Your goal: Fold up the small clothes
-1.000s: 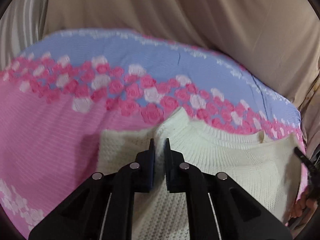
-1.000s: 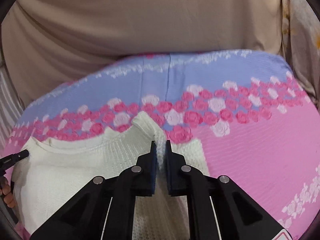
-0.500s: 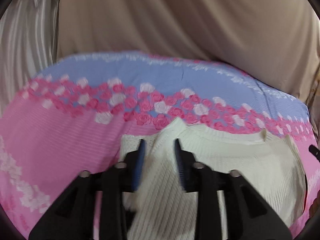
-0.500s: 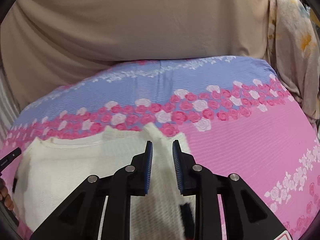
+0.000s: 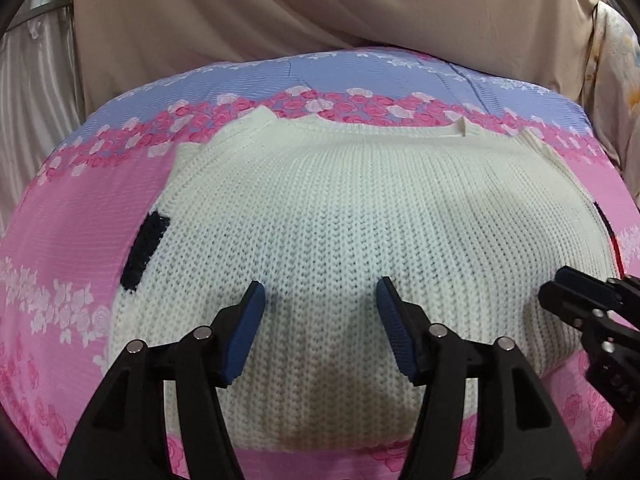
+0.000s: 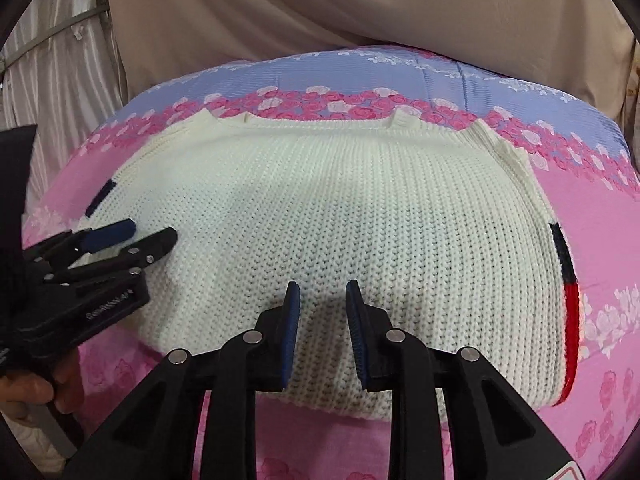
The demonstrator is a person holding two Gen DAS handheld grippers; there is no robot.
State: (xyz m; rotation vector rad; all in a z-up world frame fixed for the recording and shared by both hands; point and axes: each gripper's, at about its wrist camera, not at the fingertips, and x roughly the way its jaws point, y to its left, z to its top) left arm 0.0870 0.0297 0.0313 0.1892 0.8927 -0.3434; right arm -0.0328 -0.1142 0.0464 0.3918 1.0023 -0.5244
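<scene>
Sweater point(image 5: 360, 220): white knit, lies flat and folded on the bedsheet point(image 5: 80, 208), neckline edge toward the far side, sides tucked under so it forms a compact block.
Sweater trim: a dark navy patch point(image 5: 145, 249) shows at its left edge; a navy and red stripe point(image 6: 568, 300) runs along its right edge.
Bedsheet: pink with rose bands, a blue strip along the far side; it carries the sweater near the middle.
Left tool point(image 5: 320, 320): jaws wide apart, nothing between them; blue pads point(image 5: 244, 332) hover over the near part of the sweater. Cannot tell if they touch the knit.
Right tool point(image 6: 322, 322): jaws apart by a narrower gap, nothing gripped; positioned over the near hem region of the sweater, right of the left tool.
Cross-view: in the right wrist view the left tool sits at the sweater's left edge; in the left wrist view the right tool sits at its right edge.
Backdrop: beige cloth point(image 5: 320, 8) hangs behind the bed; pale curtain point(image 6: 60, 72) at far left.
</scene>
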